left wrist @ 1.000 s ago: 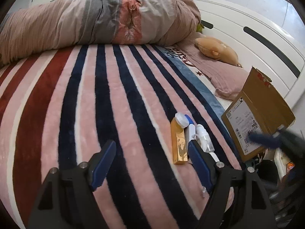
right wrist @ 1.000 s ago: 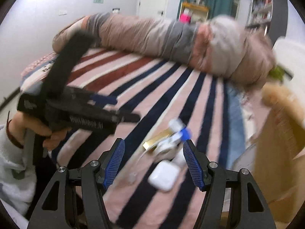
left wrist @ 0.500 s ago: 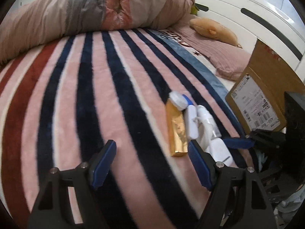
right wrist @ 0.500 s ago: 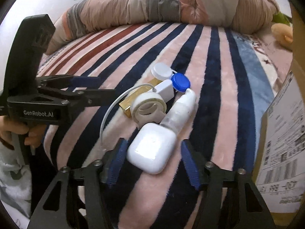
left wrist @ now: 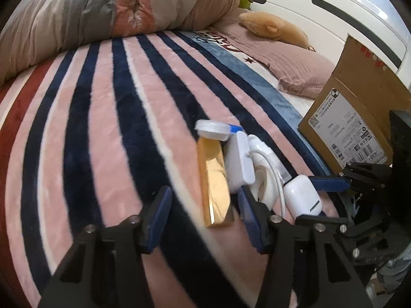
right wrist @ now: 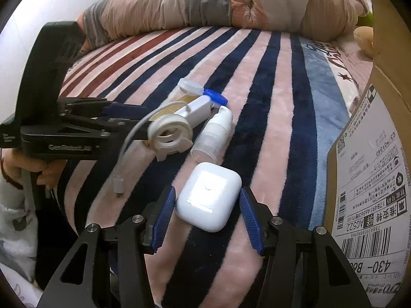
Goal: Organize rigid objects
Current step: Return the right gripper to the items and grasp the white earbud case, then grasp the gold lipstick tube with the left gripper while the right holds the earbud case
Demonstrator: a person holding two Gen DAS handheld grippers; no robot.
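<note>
Several small items lie in a cluster on the striped blanket. A gold box (left wrist: 214, 184) sits between my left gripper's (left wrist: 203, 205) jaws, close to the right pad and clear of the left one; the jaws are closing. The left gripper (right wrist: 133, 118) also shows in the right wrist view, beside a white tape ring (right wrist: 169, 133). My right gripper (right wrist: 208, 205) is shut on a white earbud case (right wrist: 209, 196), a pad on each side. A white charger with its cable (right wrist: 197, 107), a small spray bottle (right wrist: 213, 136) and a white and blue lens case (left wrist: 212, 128) lie just beyond.
An open cardboard box (right wrist: 372, 179) with a shipping label stands on the right, close to the cluster. A rolled duvet (left wrist: 115, 12) runs along the far side of the bed. A plush toy (left wrist: 272, 28) and a pink pillow (left wrist: 303, 71) lie by the white headboard.
Both grippers came down and forward toward the cluster. The left jaws narrowed around the gold box. The right jaws closed in onto the earbud case.
</note>
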